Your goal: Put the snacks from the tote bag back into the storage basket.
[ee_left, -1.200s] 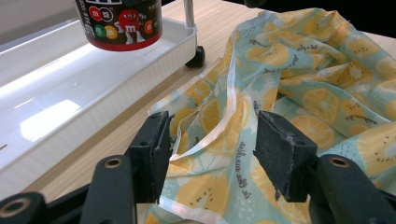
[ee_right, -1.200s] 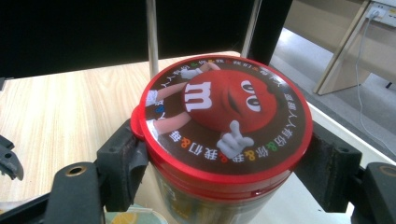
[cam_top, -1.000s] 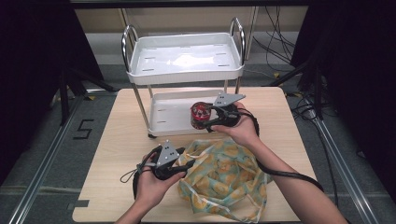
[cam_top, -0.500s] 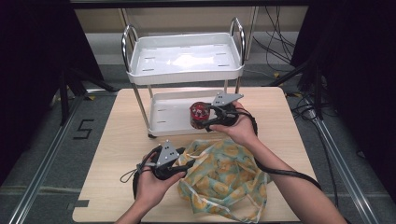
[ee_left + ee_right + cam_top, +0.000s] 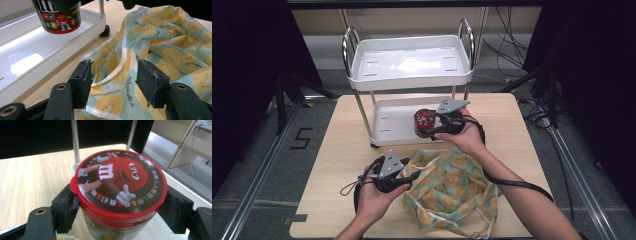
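The right hand-held gripper (image 5: 120,202) pinched a red-lidded candy tub (image 5: 117,185) by its sides, holding it above the cart's lower tray (image 5: 389,125). The left hand-held gripper (image 5: 112,80) stood spread over the lemon-print cloth (image 5: 155,45) on the surface (image 5: 332,150), a fold of its hem between the jaws, pads not pressing.

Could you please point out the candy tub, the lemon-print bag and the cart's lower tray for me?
candy tub (image 5: 117,182): right gripper view, on its red lid.
lemon-print bag (image 5: 452,192): high view, on the crumpled middle.
lower tray (image 5: 389,127): high view, on its bare white floor.
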Tool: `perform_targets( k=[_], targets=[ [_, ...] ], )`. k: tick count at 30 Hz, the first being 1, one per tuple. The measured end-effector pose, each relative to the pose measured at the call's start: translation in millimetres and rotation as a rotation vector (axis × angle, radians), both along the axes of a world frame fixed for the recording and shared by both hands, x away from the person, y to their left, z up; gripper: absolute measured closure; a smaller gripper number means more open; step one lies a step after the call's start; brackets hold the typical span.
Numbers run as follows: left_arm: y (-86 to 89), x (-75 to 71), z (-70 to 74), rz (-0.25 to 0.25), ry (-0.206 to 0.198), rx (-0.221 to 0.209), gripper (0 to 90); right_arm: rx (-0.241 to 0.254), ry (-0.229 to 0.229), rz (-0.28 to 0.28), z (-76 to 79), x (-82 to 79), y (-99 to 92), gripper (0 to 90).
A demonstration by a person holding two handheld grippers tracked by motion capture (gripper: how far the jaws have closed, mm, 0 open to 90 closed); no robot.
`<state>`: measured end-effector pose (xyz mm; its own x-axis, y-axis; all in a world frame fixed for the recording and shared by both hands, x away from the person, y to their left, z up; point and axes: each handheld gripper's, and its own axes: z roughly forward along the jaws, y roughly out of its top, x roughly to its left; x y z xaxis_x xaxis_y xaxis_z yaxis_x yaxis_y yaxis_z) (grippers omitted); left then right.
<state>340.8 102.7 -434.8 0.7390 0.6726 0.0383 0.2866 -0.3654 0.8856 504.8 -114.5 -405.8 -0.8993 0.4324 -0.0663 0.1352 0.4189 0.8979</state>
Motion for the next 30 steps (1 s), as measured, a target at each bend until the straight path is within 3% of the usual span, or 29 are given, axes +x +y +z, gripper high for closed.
perform_targets(
  k=[18,22,23,30],
  targets=[
    [-0.2,-0.2,0.4,-0.003,-0.002,-0.001,45.4,-0.006,0.006,-0.016,0.5,5.0,2.3,26.5],
    [-0.7,-0.5,-0.1,0.005,0.004,-0.008,45.4,-0.005,-0.016,-0.014,-1.2,8.6,2.5,26.5],
    [-0.9,-0.8,-0.3,0.006,0.007,-0.010,45.4,-0.005,0.001,-0.021,-1.8,8.3,2.4,26.5],
    [-1.4,-0.4,-0.6,0.004,0.001,-0.010,45.3,-0.019,-0.015,-0.022,-3.4,11.9,0.9,26.5]
  ],
)
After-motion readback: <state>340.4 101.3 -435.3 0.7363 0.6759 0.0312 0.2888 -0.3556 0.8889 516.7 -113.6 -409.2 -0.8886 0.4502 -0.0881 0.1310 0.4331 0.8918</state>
